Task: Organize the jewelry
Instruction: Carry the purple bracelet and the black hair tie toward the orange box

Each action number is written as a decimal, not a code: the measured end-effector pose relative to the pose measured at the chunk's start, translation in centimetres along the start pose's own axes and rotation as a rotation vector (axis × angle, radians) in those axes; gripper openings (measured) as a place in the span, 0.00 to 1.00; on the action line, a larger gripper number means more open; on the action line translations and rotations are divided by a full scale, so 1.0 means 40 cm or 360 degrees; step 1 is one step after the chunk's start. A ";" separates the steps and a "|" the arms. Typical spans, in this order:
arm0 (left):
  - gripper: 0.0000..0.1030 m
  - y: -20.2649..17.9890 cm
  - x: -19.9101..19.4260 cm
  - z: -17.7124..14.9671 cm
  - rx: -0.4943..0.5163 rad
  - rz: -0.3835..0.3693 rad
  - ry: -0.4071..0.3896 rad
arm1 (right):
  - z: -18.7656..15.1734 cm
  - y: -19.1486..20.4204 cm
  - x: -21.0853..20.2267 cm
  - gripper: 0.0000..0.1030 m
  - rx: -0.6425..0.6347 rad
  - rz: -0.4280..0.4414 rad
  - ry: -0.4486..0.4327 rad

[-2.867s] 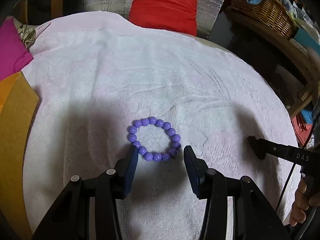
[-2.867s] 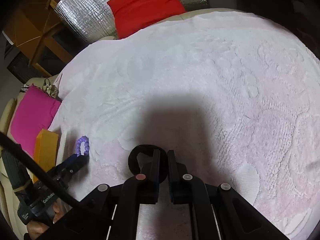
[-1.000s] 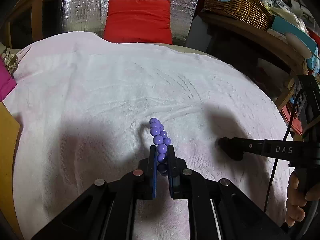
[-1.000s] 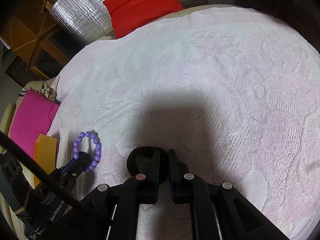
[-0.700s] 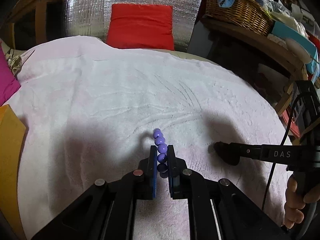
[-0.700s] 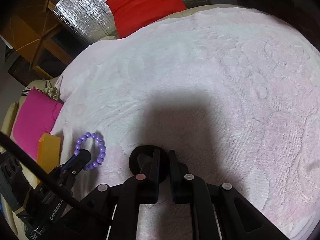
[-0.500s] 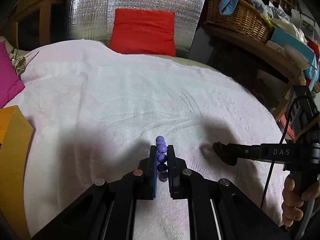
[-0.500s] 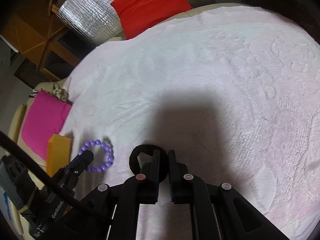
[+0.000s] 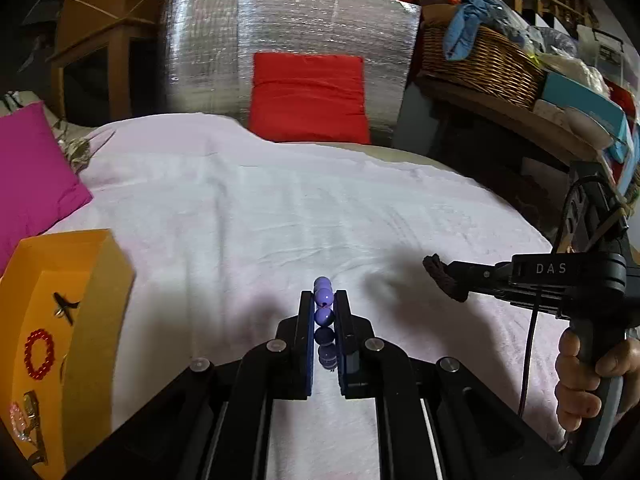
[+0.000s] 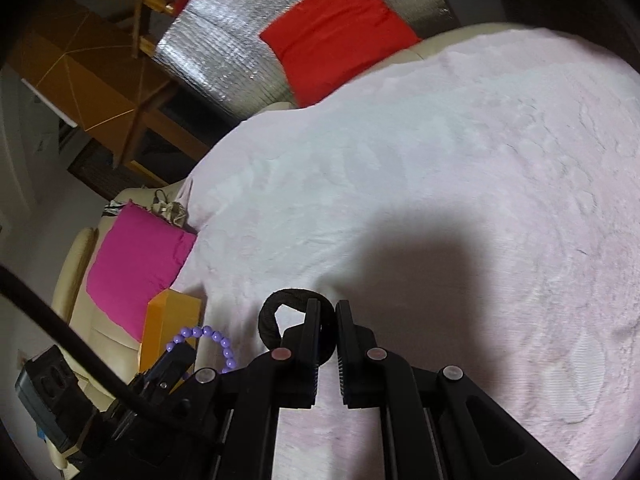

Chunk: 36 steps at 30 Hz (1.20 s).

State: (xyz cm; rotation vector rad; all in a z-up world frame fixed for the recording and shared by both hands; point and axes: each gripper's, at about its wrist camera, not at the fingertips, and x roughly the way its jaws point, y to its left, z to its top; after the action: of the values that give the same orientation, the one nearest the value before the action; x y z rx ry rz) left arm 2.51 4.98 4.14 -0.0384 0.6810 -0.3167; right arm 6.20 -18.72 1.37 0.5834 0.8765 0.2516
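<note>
Left tongs (image 9: 324,300), clamped on the bracelet (image 9: 323,296), have lifted it off the bed (image 9: 280,208); right tongs (image 10: 328,312) grip a black band (image 10: 276,312). The box (image 9: 60,300), near left, likely comes next.

Both my views are sharp at centre and bend hard toward black fisheye corners. Light falls from above and behind me, so my claws throw soft dark shadows onto the pale towel (image 9: 280,208). The silver foil panel (image 9: 288,32) glints brightly.

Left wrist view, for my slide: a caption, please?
Left tongs clamp a purple bracelet above the towel, orange box alongside.
</note>
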 end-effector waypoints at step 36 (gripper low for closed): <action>0.09 0.094 -0.073 -0.027 -0.0031 0.0435 -0.0077 | -0.058 0.142 0.073 0.09 -0.0200 0.0063 0.0025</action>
State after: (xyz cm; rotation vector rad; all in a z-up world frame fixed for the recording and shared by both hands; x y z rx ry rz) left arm 0.73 9.51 4.57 0.0284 0.6326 -0.0460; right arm 6.35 -11.94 1.60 0.4826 0.8582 0.3453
